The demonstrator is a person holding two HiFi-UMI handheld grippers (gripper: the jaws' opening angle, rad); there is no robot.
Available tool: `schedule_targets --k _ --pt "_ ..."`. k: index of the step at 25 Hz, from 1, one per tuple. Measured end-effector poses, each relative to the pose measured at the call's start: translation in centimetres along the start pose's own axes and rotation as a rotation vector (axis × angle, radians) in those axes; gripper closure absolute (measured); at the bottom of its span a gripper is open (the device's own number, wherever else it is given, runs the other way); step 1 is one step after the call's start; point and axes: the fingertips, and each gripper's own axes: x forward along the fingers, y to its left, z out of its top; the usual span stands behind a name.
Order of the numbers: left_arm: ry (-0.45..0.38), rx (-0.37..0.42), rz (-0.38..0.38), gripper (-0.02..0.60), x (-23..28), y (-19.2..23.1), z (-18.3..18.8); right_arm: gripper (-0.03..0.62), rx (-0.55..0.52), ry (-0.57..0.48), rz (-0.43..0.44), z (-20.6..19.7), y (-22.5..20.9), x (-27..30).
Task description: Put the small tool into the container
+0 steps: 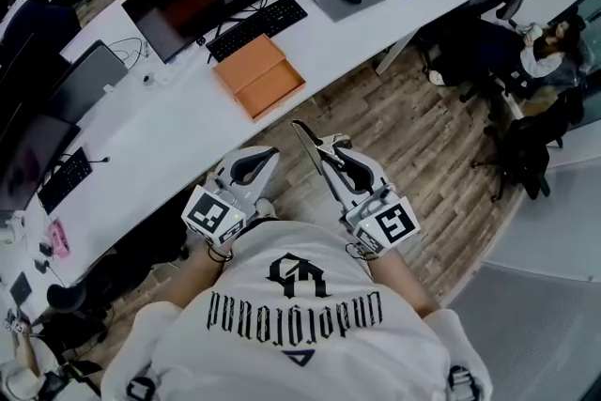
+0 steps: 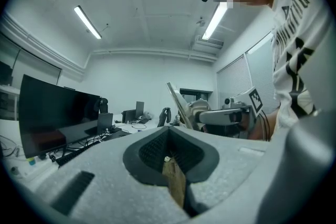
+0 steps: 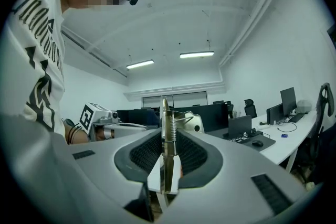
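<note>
Across the wood-floored office, the white surface (image 1: 178,127) carried the orange container (image 1: 259,75) ahead and slightly left of the right gripper (image 1: 334,155), whose fingers clamped the small metal tool (image 1: 308,144) with its long axis pointing that way, while the left gripper (image 1: 261,157) kept its fingers closed together.

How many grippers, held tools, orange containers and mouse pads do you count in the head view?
Grippers: 2, the left gripper and the right gripper
Small metal tool: 1, clamped in the right gripper
Orange container: 1, on the white desk
Grey mouse pad: 1
Total: 5
</note>
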Motion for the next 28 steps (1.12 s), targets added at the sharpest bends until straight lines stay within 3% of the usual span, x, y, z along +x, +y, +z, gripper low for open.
schedule_targets --k 7,13,28 --pt "-0.032 0.016 0.012 0.568 -0.9 5.9 2.3 0.507 0.009 -0.001 -0.013 1.0 -0.9 5.4" --pt "-0.015 0.012 0.039 0.568 -2.4 9.1 1.9 0.507 0.018 0.011 0.001 0.7 -0.8 9.3" --pt "0.016 -0.017 0.181 0.568 -3.1 13.9 0.9 0.507 0.041 0.031 0.132 0.0 -2.7 15.1"
